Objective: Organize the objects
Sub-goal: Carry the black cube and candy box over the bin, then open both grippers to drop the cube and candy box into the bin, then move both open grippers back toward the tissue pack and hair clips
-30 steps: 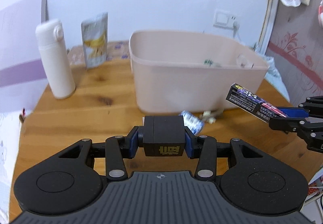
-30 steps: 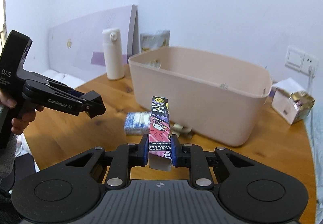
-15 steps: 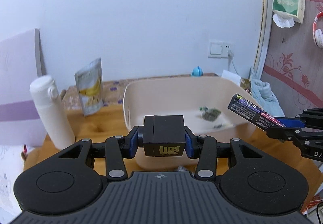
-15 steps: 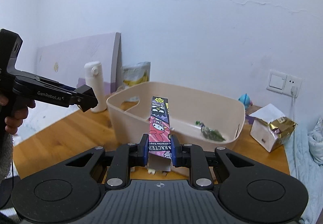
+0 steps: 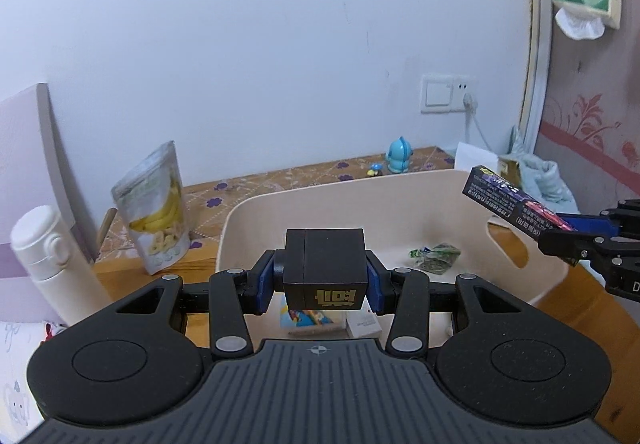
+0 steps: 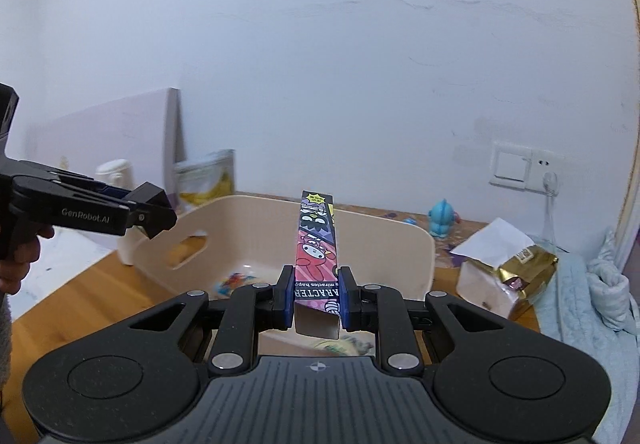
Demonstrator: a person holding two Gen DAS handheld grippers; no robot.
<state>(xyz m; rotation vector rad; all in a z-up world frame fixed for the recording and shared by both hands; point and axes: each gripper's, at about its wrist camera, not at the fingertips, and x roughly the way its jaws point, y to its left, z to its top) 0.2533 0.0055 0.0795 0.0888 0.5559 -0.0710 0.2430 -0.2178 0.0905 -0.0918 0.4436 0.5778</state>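
You are working over one round-cornered wooden table (image 5: 568, 308) and holding two items above one smooth beige plastic bin (image 5: 360, 200) with cut-out handles. Your left gripper (image 5: 325, 278) is clamping one matte black cube-shaped box (image 5: 325, 268) with gold print over the bin's near edge. Your right gripper (image 6: 314, 298) is grasping one long, narrow, glossy cartoon-printed carton (image 6: 316, 248) by its open end, angled up above the bin. Inside the bin are lying one crumpled green packet (image 5: 436, 258), one colourful flat card (image 5: 310, 318) and one small white box (image 5: 362, 324). Beside the bin are standing one white cylindrical flask (image 5: 52, 260) and one shiny banana-chip pouch (image 5: 158, 212).
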